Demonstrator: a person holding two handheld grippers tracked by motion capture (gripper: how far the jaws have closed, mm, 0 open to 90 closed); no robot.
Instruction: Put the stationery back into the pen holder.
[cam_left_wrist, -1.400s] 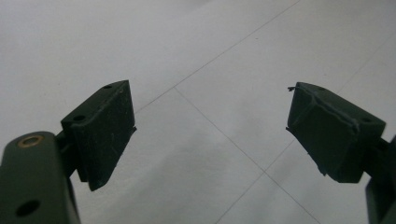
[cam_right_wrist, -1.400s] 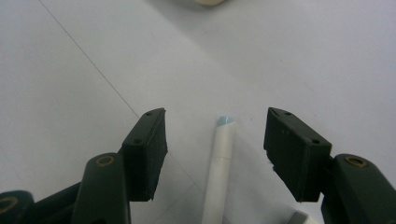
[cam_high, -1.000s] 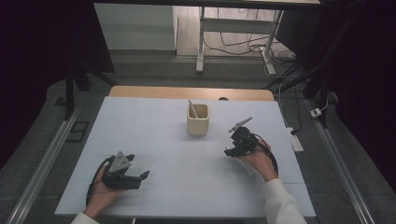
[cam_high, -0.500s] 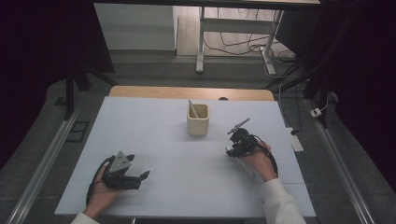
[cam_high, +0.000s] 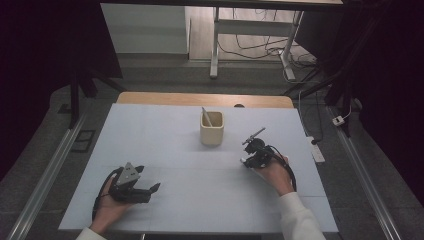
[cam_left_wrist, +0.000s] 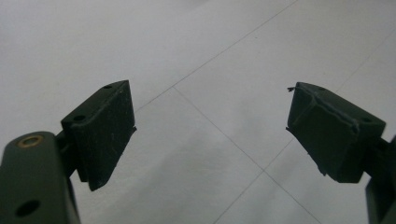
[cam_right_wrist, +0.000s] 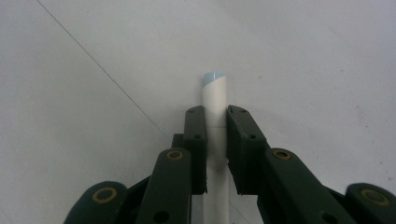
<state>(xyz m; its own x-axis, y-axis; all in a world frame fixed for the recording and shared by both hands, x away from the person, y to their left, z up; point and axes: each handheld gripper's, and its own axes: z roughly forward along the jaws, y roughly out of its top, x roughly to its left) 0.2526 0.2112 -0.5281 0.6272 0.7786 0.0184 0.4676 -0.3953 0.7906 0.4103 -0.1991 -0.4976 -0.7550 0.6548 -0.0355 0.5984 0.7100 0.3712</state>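
Barely anything has shifted: your right gripper (cam_right_wrist: 215, 116) still clamps the white pen (cam_right_wrist: 215, 93) near the cup (cam_high: 211, 128); your left gripper (cam_left_wrist: 210, 130) gapes wide.

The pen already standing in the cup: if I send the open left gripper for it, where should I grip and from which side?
Grip the bare upper shaft of the pen, coming from above. It leans inside the beige cup, whose walls hide its lower part, so only the top is free. The left gripper is open; the right gripper holds a white pen.

White pen (cam_right_wrist: 215, 135) — pale blue tip, clamped lengthwise between the jaws; hovering over the table.
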